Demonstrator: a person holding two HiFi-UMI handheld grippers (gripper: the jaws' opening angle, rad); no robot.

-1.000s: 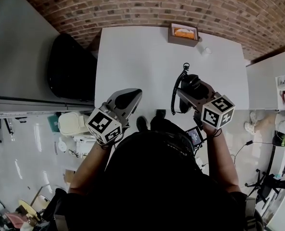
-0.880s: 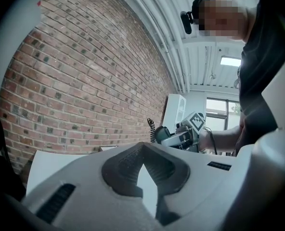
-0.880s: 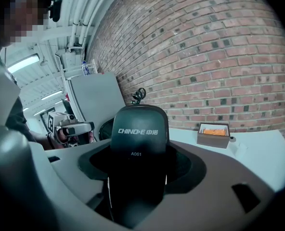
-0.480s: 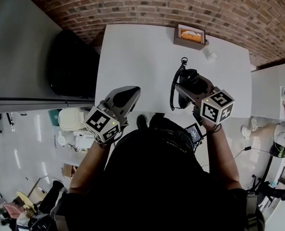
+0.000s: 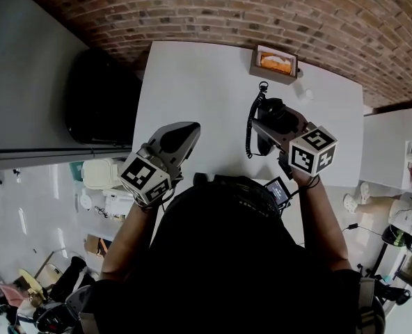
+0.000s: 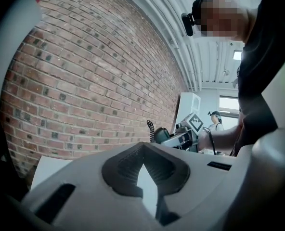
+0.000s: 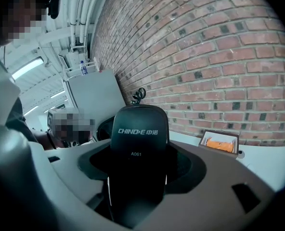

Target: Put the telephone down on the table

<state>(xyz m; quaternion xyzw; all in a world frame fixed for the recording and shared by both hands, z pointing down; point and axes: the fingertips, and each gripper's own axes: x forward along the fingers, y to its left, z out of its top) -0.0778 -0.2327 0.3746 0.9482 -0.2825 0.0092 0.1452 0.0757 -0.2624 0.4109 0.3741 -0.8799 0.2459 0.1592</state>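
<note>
Right claw is clamped on the black phone, which sticks up between the jaws in the right gripper view with its white lettering facing the camera. From the head view the phone sits over the right half of the white counter, and its coiled cord dangles off its left side. Can't tell if it's touching the counter. Left claw is closed on nothing, tips together, over the counter's near left edge. A small box with something orange inside sits by the brick wall.
</note>
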